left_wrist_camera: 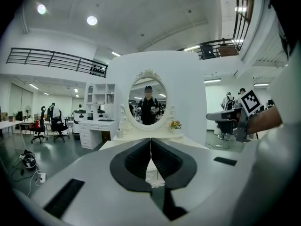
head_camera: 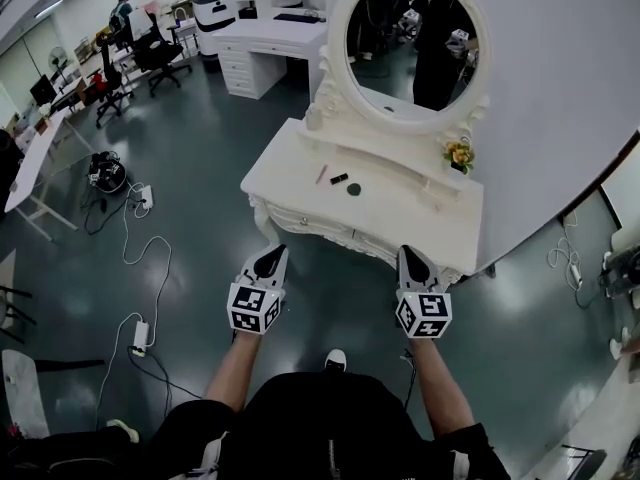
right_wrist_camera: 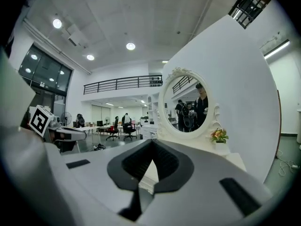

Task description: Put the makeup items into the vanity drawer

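On top of the white vanity (head_camera: 400, 218), the makeup items are lying close together: a pink pencil (head_camera: 322, 174), a short black tube (head_camera: 339, 179) and a round dark compact (head_camera: 353, 189). Both grippers are hanging in the air before the front edge, well apart from these things. The left gripper (head_camera: 272, 258) is pressing its jaws together on nothing, and the right gripper (head_camera: 410, 258) is doing the same. The drawer front (head_camera: 305, 218) is looking closed to me, so I judge that it must be opened first.

Some things could go wrong. Jaws coming down shut could push the pencil, and it could roll over the near left edge. A wide reach to the right rear could knock over the small flower pot (head_camera: 459, 155). The carved front edge could catch a jaw during the pull.

Open floor is giving good room before the vanity. The mirror (head_camera: 410, 38) is closing the back, the wall is closing the right, and a power strip (head_camera: 146, 198) is lying well apart at the left.
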